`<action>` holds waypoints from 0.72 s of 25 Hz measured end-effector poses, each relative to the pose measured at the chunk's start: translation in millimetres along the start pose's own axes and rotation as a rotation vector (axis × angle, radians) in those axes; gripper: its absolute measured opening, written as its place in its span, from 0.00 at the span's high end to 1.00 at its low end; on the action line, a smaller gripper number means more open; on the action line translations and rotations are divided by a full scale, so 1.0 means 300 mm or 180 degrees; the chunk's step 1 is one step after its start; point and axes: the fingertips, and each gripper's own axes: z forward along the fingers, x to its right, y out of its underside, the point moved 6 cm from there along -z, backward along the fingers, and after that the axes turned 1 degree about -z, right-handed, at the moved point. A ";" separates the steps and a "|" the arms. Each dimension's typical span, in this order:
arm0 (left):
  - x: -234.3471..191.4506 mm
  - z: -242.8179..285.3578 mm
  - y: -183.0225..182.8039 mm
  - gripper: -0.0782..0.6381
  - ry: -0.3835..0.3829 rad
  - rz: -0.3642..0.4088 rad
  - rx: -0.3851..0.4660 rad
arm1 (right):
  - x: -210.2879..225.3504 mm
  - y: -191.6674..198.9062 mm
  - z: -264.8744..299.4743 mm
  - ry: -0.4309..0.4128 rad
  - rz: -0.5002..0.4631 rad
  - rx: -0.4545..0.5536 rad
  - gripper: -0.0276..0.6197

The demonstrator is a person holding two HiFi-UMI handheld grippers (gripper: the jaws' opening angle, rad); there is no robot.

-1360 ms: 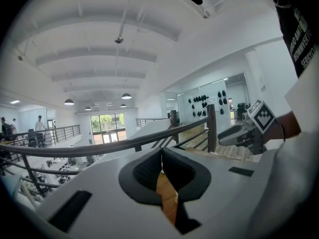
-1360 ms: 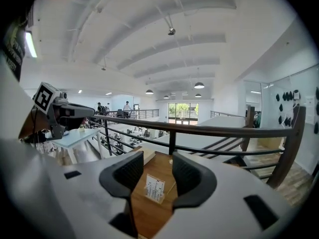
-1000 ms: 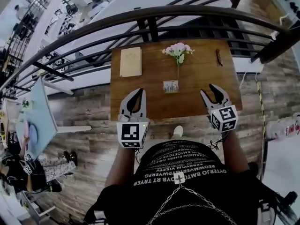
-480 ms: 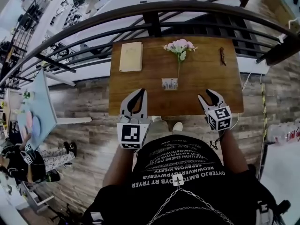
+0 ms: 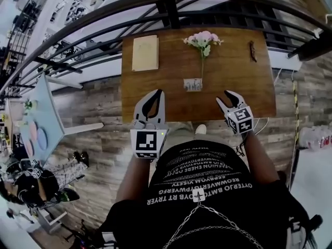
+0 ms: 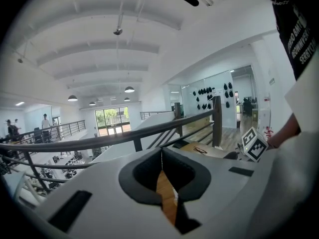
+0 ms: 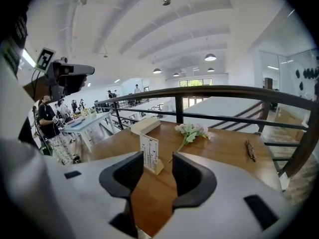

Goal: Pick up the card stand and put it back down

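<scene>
Near tabletop [image 5: 233,66] centre, card stand [image 5: 192,84] upright, just beyond right gripper [image 5: 227,97], untouched; its jaws apart. Left gripper [image 5: 155,95] jaws together, at near edge. Bare wood surrounds stand; railing [image 5: 168,9] along far edge.

Wooden table [image 5: 155,95] beside black railing [image 7: 219,90], perhaps mezzanine

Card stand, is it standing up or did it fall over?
Standing up. The card stand sits upright on its little base on the table, just ahead of the open right claw.
</scene>
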 end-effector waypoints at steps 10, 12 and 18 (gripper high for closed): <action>-0.176 0.083 0.018 0.85 0.0037 -0.0014 -0.0098 | -0.044 0.022 0.258 -0.0152 0.0098 -0.0138 0.67; -0.204 0.099 0.029 0.85 0.0057 -0.0017 -0.0113 | -0.051 0.044 0.307 -0.0177 0.0122 -0.0215 0.67; -0.286 0.140 0.074 0.85 0.0057 -0.0033 -0.0208 | -0.046 0.126 0.438 -0.0212 0.0144 -0.0442 0.67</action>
